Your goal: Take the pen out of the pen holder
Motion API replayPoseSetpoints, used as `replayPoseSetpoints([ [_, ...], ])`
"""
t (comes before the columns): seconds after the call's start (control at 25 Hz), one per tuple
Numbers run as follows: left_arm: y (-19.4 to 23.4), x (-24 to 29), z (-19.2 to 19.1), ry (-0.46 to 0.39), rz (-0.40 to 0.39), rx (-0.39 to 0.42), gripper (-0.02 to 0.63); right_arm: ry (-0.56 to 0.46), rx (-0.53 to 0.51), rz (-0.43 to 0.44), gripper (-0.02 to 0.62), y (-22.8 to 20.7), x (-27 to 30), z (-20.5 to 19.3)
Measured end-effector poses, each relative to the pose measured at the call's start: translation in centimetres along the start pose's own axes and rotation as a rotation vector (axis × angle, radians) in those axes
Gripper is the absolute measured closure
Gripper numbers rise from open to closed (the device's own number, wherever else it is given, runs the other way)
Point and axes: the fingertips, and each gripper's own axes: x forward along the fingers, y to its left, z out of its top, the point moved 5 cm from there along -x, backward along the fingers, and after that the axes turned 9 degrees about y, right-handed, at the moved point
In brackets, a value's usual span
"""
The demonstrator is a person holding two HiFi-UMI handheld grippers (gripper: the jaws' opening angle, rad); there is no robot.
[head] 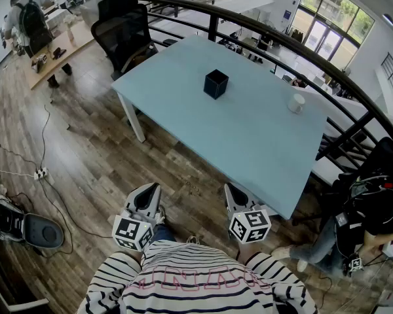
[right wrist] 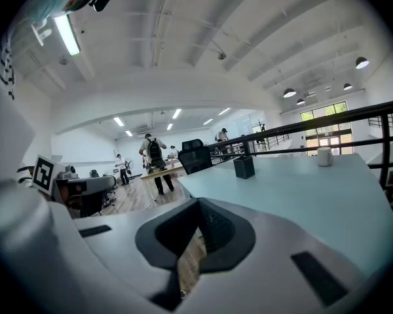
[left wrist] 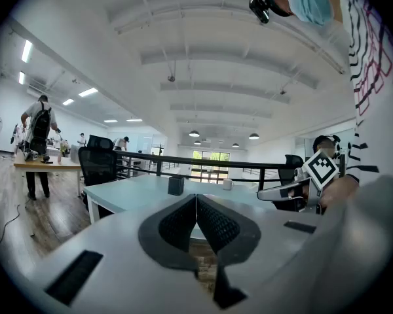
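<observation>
A black cube-shaped pen holder (head: 216, 84) stands on the pale blue table (head: 249, 142), toward its far side. No pen shows in it from any view. My left gripper (head: 150, 192) and right gripper (head: 233, 192) are held close to my body, short of the table's near edge and well away from the holder. Both are shut with nothing between the jaws. In the left gripper view the shut left gripper (left wrist: 196, 199) points toward the pen holder (left wrist: 176, 186). In the right gripper view the shut right gripper (right wrist: 198, 205) has the pen holder (right wrist: 243, 167) far ahead.
A white cup (head: 296, 103) sits near the table's right edge. A black office chair (head: 121, 28) stands behind the table's far left corner, and a black railing (head: 268, 31) curves along its far side. Cables and a power strip (head: 39, 173) lie on the wooden floor at left.
</observation>
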Motion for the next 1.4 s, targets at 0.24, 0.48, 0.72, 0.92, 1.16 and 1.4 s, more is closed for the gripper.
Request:
replayPoseSetpoints([
  [0.24, 0.7, 0.1, 0.1, -0.015, -0.010, -0.001, 0.580, -0.029, 0.032, 0.010, 0.568, 0.2, 0.6, 0.3],
  [0.48, 2.4, 1.5, 0.0, -0.006, -0.079, -0.004, 0.570, -0.094, 0.072, -0.050, 0.466, 0.1, 2.2, 1.4],
  [0.72, 6.0, 4.4, 0.9, 0.018, -0.144, -0.013, 0.457, -0.074, 0.100, -0.097, 0.373, 0.3, 5.8, 3.0],
  [0.92, 9.7, 7.0, 2.6, 0.011, -0.181, 0.004, 0.456, -0.078, 0.123, -0.126, 0.373, 0.6, 9.0, 4.8],
  [1.16, 15.3, 9.1, 3.9, 0.024, -0.221, 0.025, 0.456, -0.105, 0.165, -0.174, 0.373, 1.7, 13.9, 6.7],
  [1.4, 19.8, 10.0, 5.4, 0.031, -0.255, 0.060, 0.456, -0.132, 0.202, -0.220, 0.373, 3.2, 17.2, 8.2],
])
